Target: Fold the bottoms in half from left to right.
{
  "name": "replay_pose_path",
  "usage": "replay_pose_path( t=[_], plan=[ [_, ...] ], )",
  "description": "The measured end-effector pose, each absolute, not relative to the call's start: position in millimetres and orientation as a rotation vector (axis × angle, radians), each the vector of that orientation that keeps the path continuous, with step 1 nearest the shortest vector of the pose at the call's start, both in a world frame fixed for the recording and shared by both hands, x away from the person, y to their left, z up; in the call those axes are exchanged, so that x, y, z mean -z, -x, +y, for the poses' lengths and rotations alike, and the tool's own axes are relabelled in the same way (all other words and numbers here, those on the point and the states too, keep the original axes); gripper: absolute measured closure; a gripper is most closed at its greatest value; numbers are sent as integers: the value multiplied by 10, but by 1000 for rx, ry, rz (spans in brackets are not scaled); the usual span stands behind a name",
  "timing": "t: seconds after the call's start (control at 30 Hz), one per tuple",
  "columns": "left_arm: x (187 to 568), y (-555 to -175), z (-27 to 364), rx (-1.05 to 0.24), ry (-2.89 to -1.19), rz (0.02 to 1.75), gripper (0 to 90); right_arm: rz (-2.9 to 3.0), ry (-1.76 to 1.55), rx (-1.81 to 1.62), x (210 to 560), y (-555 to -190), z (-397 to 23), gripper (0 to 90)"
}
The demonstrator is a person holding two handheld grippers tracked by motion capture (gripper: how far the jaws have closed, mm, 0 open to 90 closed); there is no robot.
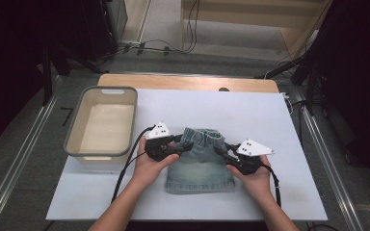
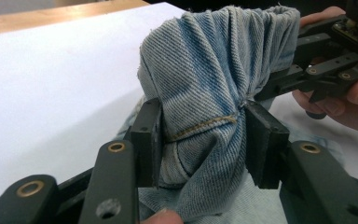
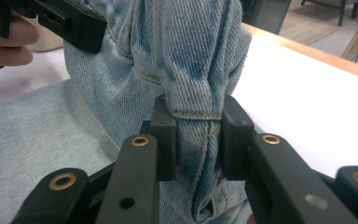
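beside the denim skirt [image 1: 201, 161], high view adds a bin [image 1: 102, 122].

Denim skirt [image 3: 51, 140] cut off at the right gripper view's left edge; its hem unseen there.

From my remote seat this reads as a recording lab or studio. I see a pale wooden table [image 1: 188, 82] topped by a white sheet of board [image 1: 250, 115], standing on grey carpet [image 1: 24, 144] between long metal floor rails [image 1: 19, 159]. Black cables [image 1: 173, 45] trail across the floor, and black stand legs [image 1: 48, 72] rise against dark curtained sides.
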State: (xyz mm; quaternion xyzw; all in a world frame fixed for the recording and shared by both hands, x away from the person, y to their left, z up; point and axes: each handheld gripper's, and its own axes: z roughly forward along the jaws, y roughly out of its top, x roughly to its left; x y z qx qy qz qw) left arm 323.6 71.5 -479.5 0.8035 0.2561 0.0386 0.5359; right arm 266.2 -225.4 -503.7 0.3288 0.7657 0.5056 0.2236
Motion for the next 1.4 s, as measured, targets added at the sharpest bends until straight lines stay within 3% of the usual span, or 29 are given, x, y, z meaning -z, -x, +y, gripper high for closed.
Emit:
replay_pose_path(
  t=[0.63, 1.0, 1.23, 1.4],
  plan=[
    [4925, -3045, 776, 22, -1915, 617, 408, 2209, -957, -1415, 5059, -2514, -2287, 574],
    [4947, -2987, 801, 59, -1927, 623, 326, 2230, -981, -1413, 5055, -2444, -2313, 472],
    [4959, -2967, 847, 94, -1960, 624, 262, 2282, -1019, -1368, 5103, -2392, -2315, 359],
    [4975, -2934, 861, 96, -1981, 616, 259, 2313, -1015, -1327, 5152, -2348, -2331, 353]
  ],
)
